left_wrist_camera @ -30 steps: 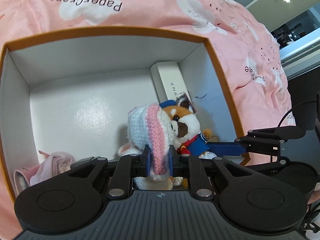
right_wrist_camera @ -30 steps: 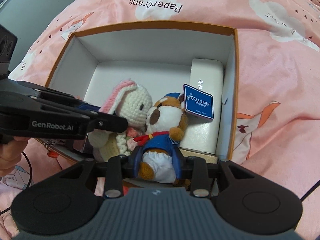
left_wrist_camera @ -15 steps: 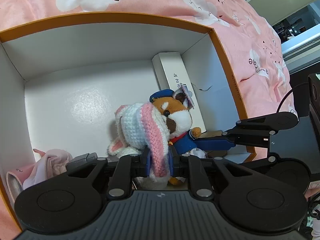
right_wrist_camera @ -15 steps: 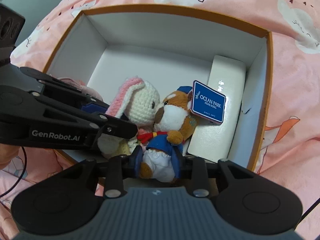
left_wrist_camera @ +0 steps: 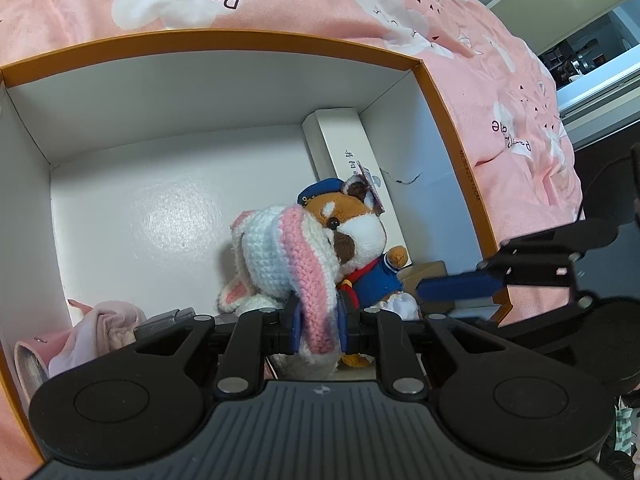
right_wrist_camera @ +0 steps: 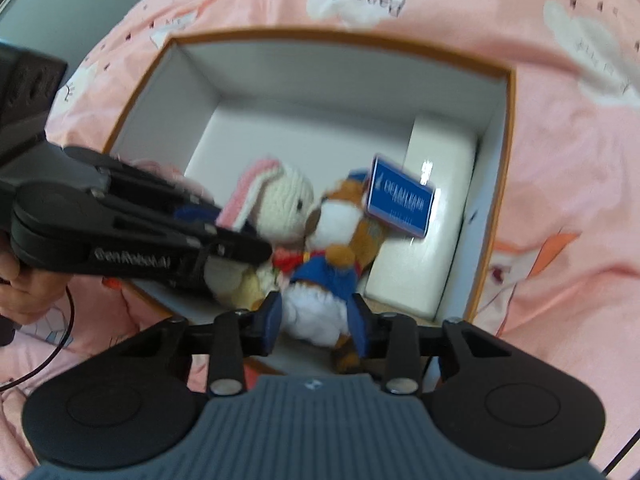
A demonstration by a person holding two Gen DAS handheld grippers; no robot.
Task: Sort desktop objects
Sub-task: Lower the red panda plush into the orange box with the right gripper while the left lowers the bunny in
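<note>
Crocheted bunny (left_wrist_camera: 276,256) and sailor fox plush (right_wrist_camera: 332,256) sit upright, cheek to cheek, inside the orange-rimmed box (left_wrist_camera: 224,40), near its 5 o'clock corner. Bare white floor stays open toward 10 o'clock; a white carton (right_wrist_camera: 432,216) lines the 3 o'clock wall. The left gripper (left_wrist_camera: 318,324) has its jaws pinched on the bunny's pink ear. The right gripper (right_wrist_camera: 316,320) has its jaws wide on either side of the fox's white rump; contact is unclear through blur.

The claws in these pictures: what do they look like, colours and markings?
Both are matte black plastic with a ribbed grey base, silver screw heads and blue finger pads. The left claw carries white "GenRobot.AI" lettering on its side; a thin black cable hangs beneath the bare hand.
</note>
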